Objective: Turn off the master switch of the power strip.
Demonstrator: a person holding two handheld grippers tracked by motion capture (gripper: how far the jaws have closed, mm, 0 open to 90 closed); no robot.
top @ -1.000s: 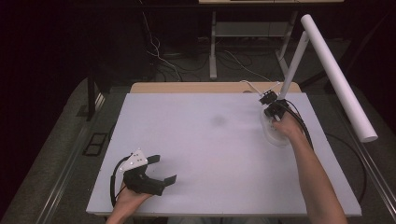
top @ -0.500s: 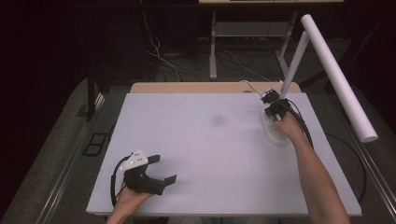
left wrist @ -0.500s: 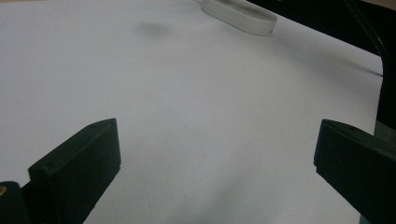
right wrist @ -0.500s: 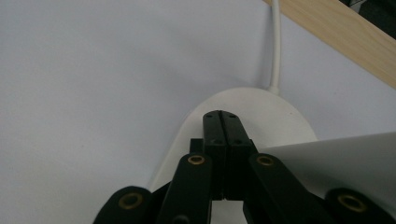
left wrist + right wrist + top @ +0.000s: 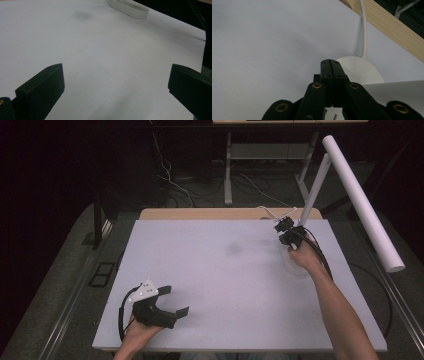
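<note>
A white desk lamp stands at the table's far right, with a slanted pole (image 5: 314, 190) and a long tube head (image 5: 362, 202). Its round base (image 5: 362, 70) lies just beyond my right gripper (image 5: 330, 63), whose jaws are pressed together with nothing visible between the tips. In the high view the right gripper (image 5: 283, 226) points away from the person, beside the foot of the pole. My left gripper (image 5: 175, 300) rests at the near left of the white table (image 5: 225, 285), jaws wide apart and empty. The left gripper (image 5: 116, 70) faces the pale disc (image 5: 130, 7) across the table.
A white cable (image 5: 363, 30) runs from the lamp base over the wooden back edge (image 5: 387, 22). A faint grey smudge (image 5: 233, 249) marks the table's middle. A white flat surface (image 5: 399, 90) sits close at the right gripper view's lower right. Black cables trail from both grippers.
</note>
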